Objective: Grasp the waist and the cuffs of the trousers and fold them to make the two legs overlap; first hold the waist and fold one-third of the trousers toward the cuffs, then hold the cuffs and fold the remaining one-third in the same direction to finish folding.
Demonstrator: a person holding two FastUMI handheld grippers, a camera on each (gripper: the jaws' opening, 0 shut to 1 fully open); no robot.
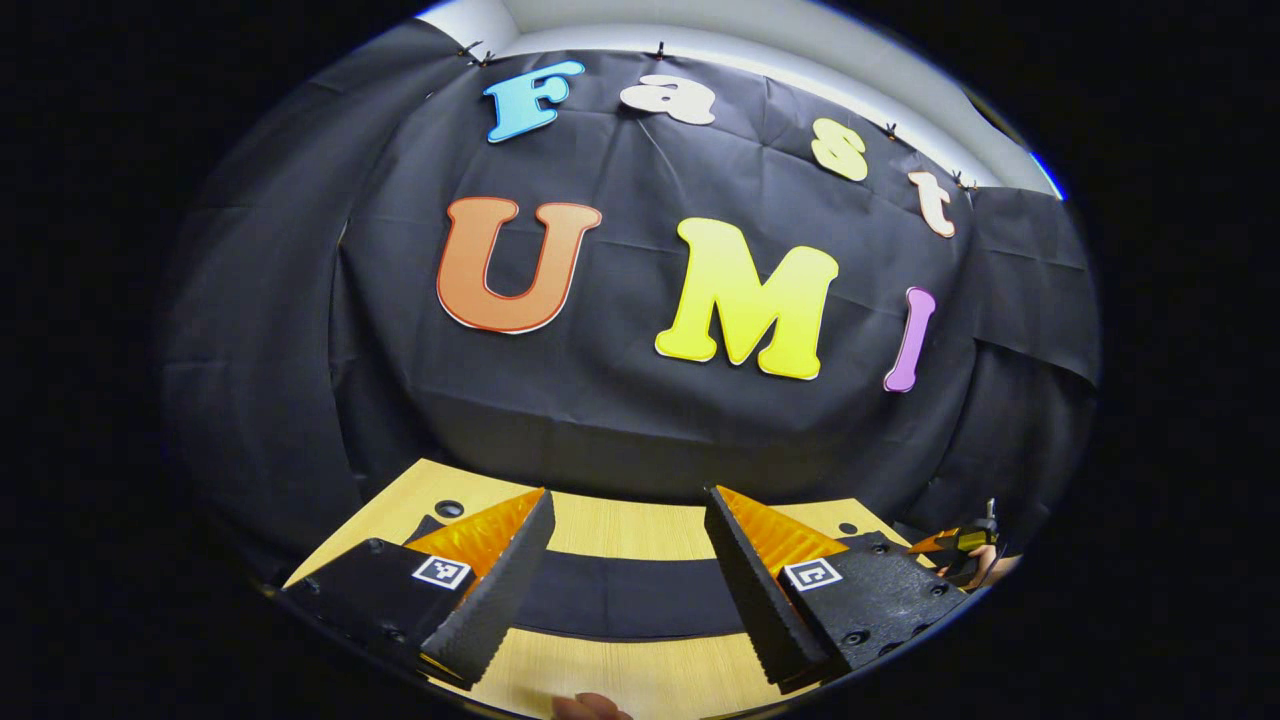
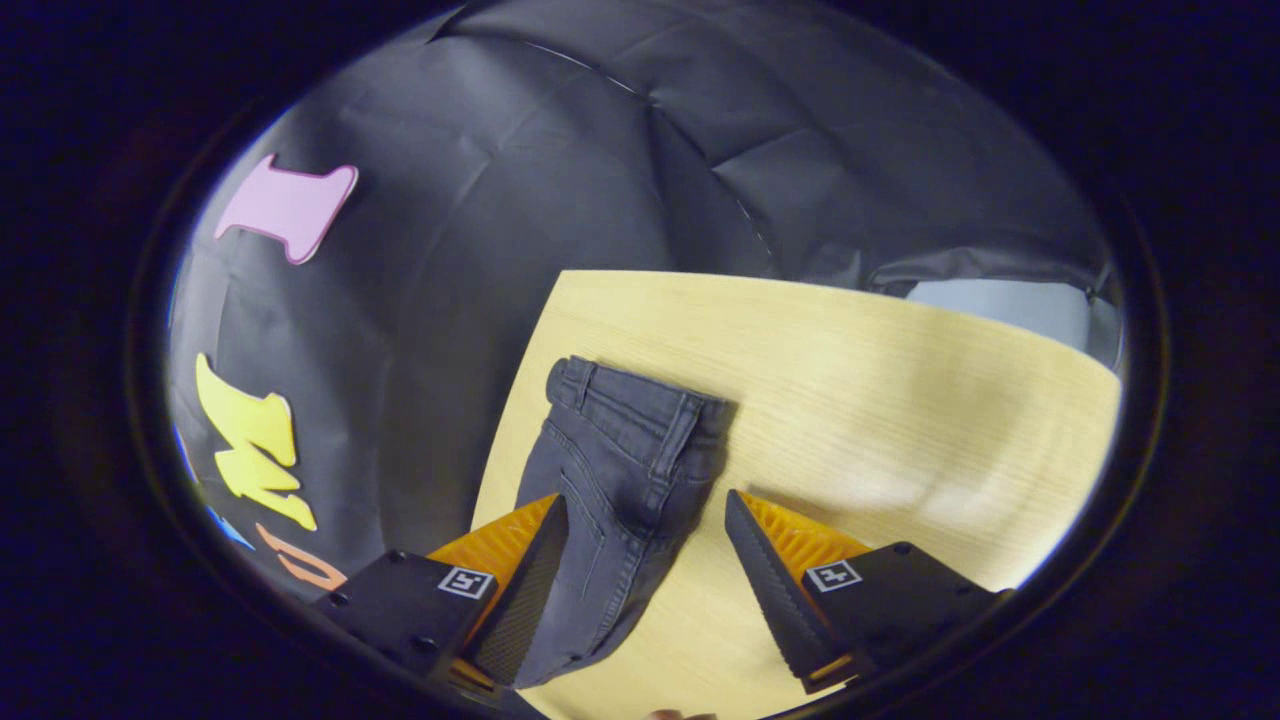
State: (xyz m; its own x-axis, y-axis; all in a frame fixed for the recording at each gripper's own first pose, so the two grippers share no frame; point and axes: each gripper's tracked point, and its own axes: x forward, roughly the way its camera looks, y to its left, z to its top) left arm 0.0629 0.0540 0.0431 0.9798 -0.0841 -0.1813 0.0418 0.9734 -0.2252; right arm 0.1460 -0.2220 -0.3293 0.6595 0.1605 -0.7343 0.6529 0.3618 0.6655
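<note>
left gripper (image 1: 625, 570): jaws wide, empty, trousers (image 1: 625, 598) lying as a dark band across the gap on the table (image 1: 620, 525) | right gripper (image 2: 645, 570): jaws wide, waist (image 2: 640, 405) just ahead between them | step: likely first grasp; each should pinch both layers squarely at the edge before lifting

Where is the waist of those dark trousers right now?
In the right gripper view, the trousers' waist lies flat on the wooden table, near its left edge by the black cloth wall, just ahead of the open right gripper.
</note>
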